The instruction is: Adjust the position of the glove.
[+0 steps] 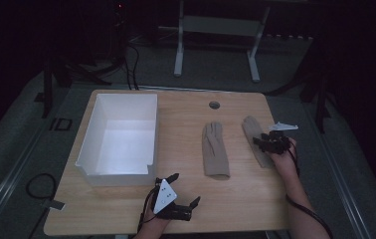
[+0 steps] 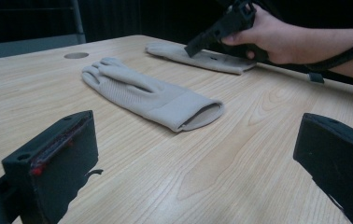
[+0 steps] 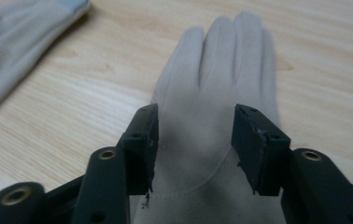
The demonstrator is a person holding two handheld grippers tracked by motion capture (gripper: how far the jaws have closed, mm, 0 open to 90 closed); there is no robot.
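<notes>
Two beige gloves lie flat on the wooden table (image 1: 126, 209). One glove (image 1: 215, 149) (image 2: 151, 95) rests near the middle, cuff toward me. The other glove (image 1: 250, 128) (image 2: 202, 58) (image 3: 221, 84) lies to its right. My right gripper (image 1: 261, 142) (image 3: 195, 140) (image 2: 198, 44) hovers over this right glove's palm, open, jaws straddling the fabric without pressing it. At the table's near edge my left gripper (image 1: 186, 188) (image 2: 198, 158) is wide open with only bare wood between its jaws.
A white open box (image 1: 87, 142) stands on the table's left half, just beyond the left gripper. A round cable hole (image 1: 214, 105) sits near the far edge. A white frame's legs (image 1: 178, 55) stand on the floor behind the table.
</notes>
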